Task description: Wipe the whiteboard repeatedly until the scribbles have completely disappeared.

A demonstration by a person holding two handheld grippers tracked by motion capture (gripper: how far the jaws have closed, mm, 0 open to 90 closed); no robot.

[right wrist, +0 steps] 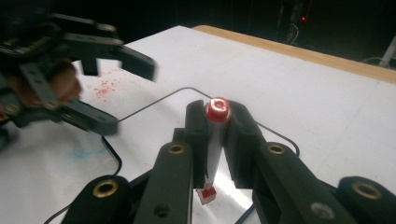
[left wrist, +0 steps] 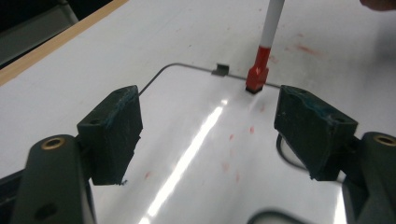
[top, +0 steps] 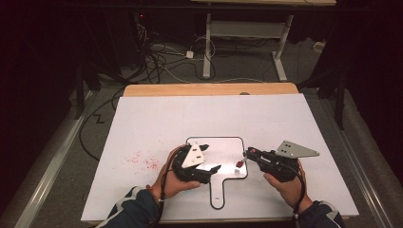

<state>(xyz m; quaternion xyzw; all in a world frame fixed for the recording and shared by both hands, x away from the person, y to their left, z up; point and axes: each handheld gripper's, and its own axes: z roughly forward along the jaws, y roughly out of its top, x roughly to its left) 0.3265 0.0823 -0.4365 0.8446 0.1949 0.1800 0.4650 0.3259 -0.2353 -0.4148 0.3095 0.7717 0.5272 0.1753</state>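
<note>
whiteboard (top: 228, 156): glossy, smooth | marker (right wrist: 212, 140): plastic | table edge (top: 209, 89): wood

Left gripper (top: 207, 157) jaws wide, right gripper (top: 245, 153) jaws clamped.

Left gripper (left wrist: 208, 135): jaws stand wide apart over a glossy whiteboard (left wrist: 196, 140), nothing between the pads. Far right between the jaws, a marker (left wrist: 266, 46) stands nearly upright, its red tip end touching the board just inside the dark rim. Red smears mark the board and the table (left wrist: 140, 37) beyond.
</note>
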